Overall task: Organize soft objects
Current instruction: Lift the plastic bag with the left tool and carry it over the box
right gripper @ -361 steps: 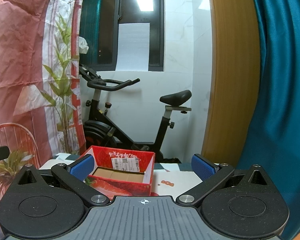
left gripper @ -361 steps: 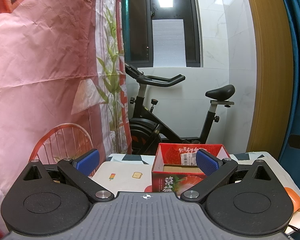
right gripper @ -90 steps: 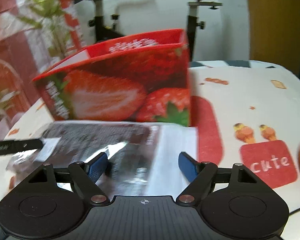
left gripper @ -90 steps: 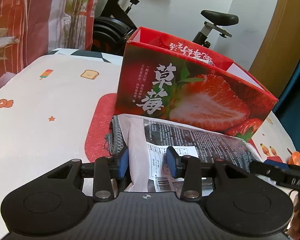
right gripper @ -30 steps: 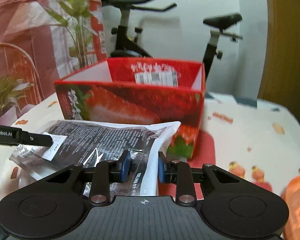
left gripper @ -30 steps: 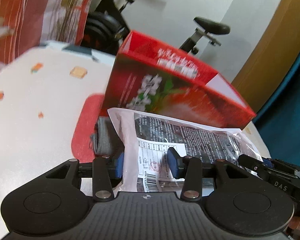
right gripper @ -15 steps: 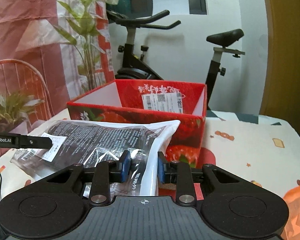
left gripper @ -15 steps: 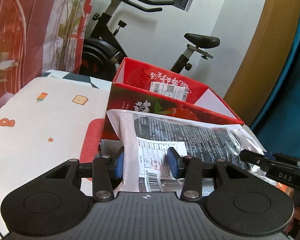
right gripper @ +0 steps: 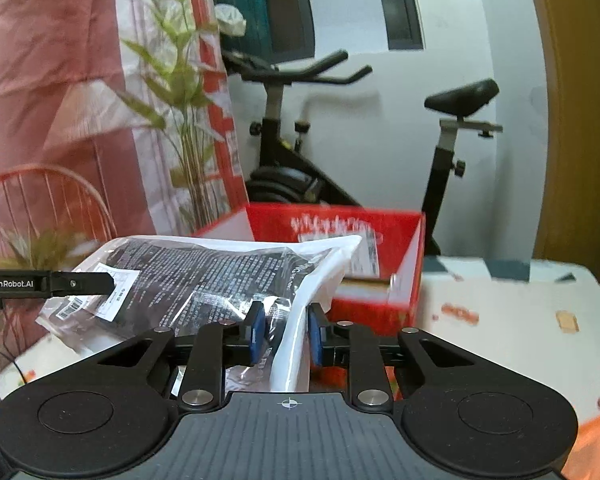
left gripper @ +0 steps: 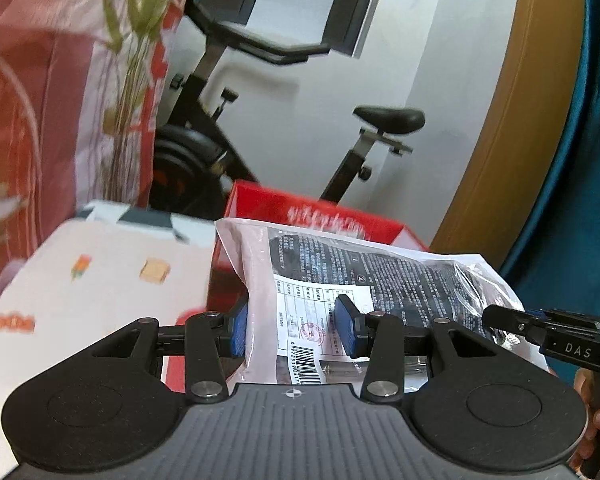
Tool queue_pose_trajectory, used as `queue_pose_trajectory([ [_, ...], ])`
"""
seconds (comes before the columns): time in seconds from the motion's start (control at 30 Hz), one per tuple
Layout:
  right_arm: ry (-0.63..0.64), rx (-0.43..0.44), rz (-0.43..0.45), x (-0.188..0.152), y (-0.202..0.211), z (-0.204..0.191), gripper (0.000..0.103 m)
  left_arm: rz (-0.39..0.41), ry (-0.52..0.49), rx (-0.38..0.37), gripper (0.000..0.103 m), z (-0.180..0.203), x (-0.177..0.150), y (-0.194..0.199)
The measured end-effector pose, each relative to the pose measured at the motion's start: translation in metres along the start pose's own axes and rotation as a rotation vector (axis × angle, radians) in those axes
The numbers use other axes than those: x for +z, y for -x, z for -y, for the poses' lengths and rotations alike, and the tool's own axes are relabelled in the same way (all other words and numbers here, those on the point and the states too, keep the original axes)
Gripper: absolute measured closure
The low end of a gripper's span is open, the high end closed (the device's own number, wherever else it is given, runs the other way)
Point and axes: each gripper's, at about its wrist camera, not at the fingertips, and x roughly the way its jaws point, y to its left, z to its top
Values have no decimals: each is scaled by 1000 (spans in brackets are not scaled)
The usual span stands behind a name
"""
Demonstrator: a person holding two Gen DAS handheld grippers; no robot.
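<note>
A flat, clear plastic packet with dark folded cloth and white printed labels inside (left gripper: 364,276) was held clear of the table by both grippers, just in front of the open red cardboard box printed with strawberries (right gripper: 380,240). The left gripper (left gripper: 296,330) was pinched on the packet's near edge by its barcode label, its blue pads pressing the film from either side. The right gripper (right gripper: 286,334) was clamped on the opposite end, where the jaws had just been closing further on a bunched white fold of the plastic.

The step in hand was judged to be the carrying of the packet up and over the box's near wall. For the next move, the packet would need to be brought forward above the open top, kept roughly level between the two grips, then lowered inside before either grip was let go.

The film was seen to be glossy, wrinkled and slack, sagging slightly between the grips; slipping at the pads was judged possible. The box was stiff and straight-walled, with a paper shipping label on its inner far wall. The table was covered with a smooth white cloth with small cartoon prints (left gripper: 100,280).
</note>
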Motion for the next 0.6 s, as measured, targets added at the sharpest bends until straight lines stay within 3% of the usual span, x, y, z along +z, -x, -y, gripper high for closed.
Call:
queue_pose_trajectory([
  [0.2,113,-6,75,48,-2,3,84,76,-51,14,58,15,46,-10],
  [0.6,177,-65,119,140,-25,30,84,79,-121,-31,57,45,137,-53],
])
